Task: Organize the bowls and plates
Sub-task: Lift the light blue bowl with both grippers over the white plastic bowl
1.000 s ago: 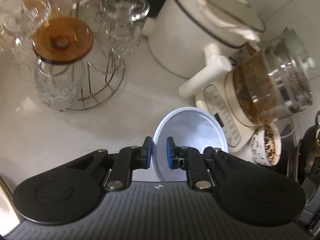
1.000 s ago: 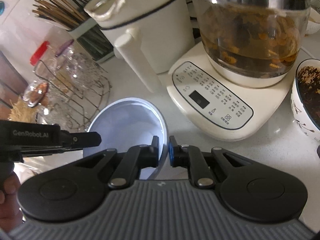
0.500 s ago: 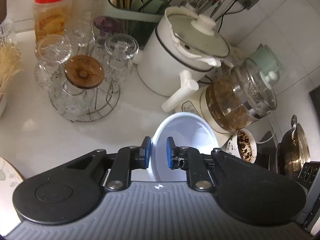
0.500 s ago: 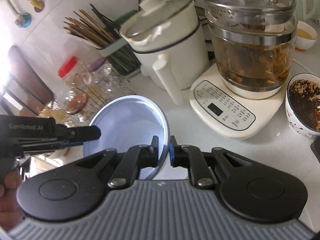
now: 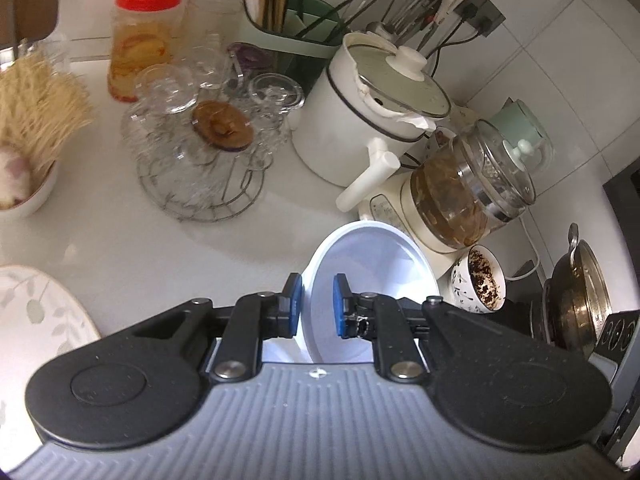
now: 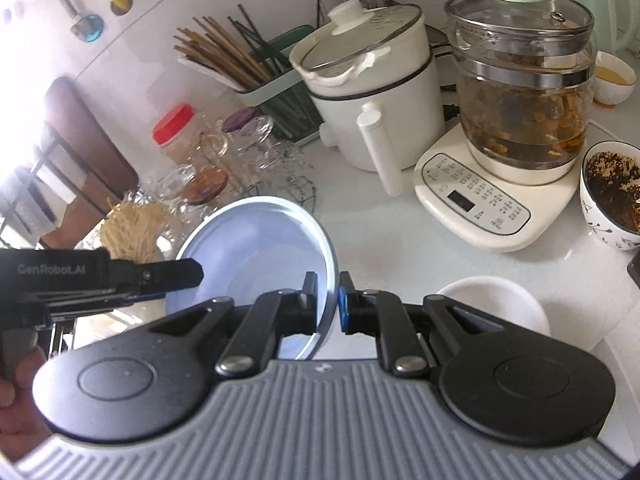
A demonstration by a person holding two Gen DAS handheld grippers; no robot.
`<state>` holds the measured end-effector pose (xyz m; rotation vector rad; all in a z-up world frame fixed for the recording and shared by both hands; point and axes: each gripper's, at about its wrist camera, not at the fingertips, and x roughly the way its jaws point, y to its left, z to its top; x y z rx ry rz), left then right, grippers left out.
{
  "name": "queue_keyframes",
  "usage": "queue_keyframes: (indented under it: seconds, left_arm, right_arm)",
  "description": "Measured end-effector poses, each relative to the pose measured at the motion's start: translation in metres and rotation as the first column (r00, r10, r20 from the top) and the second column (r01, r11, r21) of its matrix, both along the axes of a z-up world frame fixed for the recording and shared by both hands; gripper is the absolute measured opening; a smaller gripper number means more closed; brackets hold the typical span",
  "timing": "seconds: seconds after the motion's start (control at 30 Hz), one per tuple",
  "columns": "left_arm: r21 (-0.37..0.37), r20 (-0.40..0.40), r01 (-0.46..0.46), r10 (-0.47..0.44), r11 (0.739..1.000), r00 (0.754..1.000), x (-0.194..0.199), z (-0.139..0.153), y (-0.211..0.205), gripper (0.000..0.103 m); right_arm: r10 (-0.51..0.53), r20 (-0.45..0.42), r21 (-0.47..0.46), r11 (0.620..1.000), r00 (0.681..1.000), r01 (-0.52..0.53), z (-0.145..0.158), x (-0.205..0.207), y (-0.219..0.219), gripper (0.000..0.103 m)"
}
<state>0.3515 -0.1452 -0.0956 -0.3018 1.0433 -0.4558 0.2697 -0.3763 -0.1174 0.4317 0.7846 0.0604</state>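
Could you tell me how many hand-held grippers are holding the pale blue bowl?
2: the left hand-held gripper clamps the round pale blue bowl's left rim, and the right hand-held gripper clamps its near right rim.

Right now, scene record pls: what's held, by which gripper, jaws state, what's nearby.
held: blue bowl, tilted, off the counter
left gripper: jaws shut on the bowl's rim
right gripper: jaws shut on the opposite rim
right of bowl: tea kettle on its base, speckled cup
behind bowl: white pot, glass rack
below right gripper: white bowl on the counter
left edge: patterned plate, partly out of view
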Motion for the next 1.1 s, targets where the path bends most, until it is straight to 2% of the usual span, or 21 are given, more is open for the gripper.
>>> queue_keyframes:
  seconds: [0.23,0.5,0.8,1.1]
  left_arm:
    - [0.014,-0.016,-0.038,0.038,0.999,0.999,-0.022,-0.007,0.030,0.018]
    - [0.025,-0.050,-0.068,0.069,0.997,0.996,-0.036,-0.021,0.056,0.018]
    - [0.057,-0.114,-0.046,0.052,0.997,0.992,-0.043,-0.049,0.060,0.018]
    - [0.077,-0.118,-0.033,0.042,0.996,0.992,-0.047,-0.069,0.061,0.018]
  right_arm:
    - [0.034,-0.017,0.009,0.999,0.999,-0.034,-0.005,-0.005,0.025,0.013]
    - [0.067,-0.080,0.000,0.998,0.995,-0.067,-0.013,-0.005,0.049,0.013]
    - [0.065,-0.170,-0.016,0.997,0.983,-0.069,-0.038,-0.009,0.058,0.014]
    - [0.056,-0.178,-0.004,0.998,0.982,-0.058,-0.053,-0.011,0.058,0.015]
